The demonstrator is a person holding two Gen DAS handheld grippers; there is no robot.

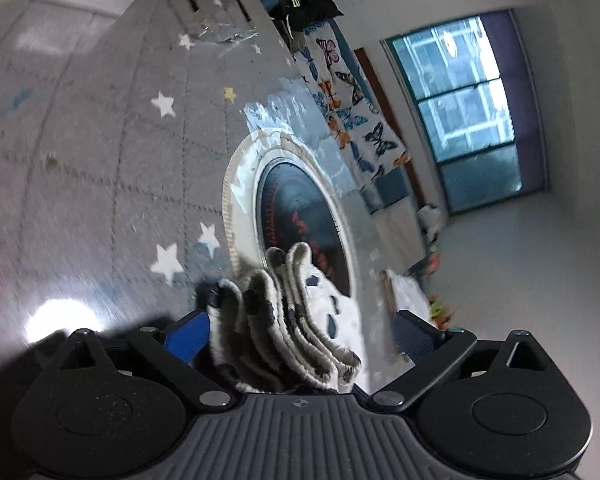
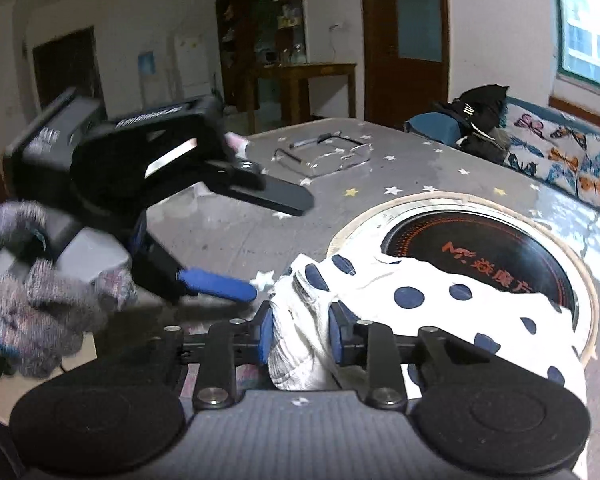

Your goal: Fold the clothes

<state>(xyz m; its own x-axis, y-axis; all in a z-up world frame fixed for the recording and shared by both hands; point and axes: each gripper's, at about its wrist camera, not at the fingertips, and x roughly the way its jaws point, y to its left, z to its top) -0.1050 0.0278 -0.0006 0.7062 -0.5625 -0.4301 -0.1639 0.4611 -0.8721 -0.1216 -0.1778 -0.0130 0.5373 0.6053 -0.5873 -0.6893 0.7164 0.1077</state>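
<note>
white navy-dotted garment, bunched, layered folds

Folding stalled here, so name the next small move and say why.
Probably close the left gripper on the folded edge of the polka-dot garment lying between its open fingers. The right gripper already pinches a bunched part, so a second grip would let both hands lift and fold.

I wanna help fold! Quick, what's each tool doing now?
Left tool: open, gripping nothing.
Right tool: closed on the polka-dot cloth.
</note>
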